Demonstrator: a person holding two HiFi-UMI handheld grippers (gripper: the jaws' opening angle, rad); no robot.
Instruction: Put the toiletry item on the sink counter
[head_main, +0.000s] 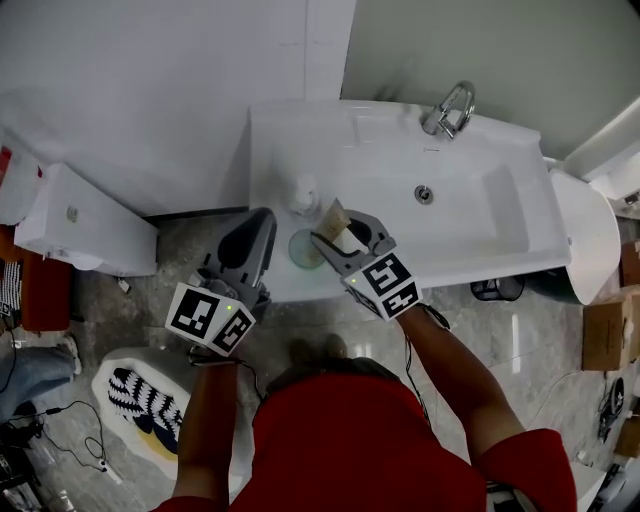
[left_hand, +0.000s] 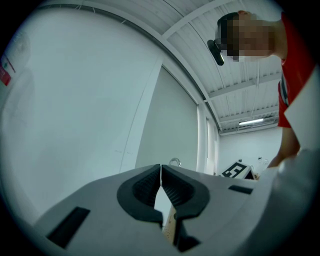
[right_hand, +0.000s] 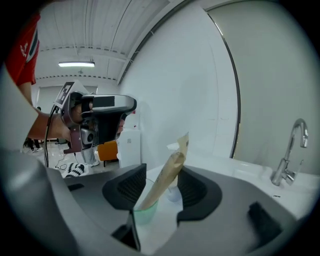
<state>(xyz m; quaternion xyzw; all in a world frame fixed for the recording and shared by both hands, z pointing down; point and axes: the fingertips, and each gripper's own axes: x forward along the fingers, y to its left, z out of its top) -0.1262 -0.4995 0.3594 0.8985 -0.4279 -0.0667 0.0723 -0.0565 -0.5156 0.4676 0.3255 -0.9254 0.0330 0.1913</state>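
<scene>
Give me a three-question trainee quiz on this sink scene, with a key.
1. True or false: the left gripper has its jaws together with nothing between them.
2. The tan packet stands leaning in: A) the green cup; B) the basin; C) a drawer.
3. Short answer: on the right gripper, are the jaws apart or pressed together?

Key: 1 true; 2 A; 3 apart, with the packet between them.

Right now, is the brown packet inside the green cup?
Inside: the brown packet leans, lower end in the green cup, top sticking out.
</scene>
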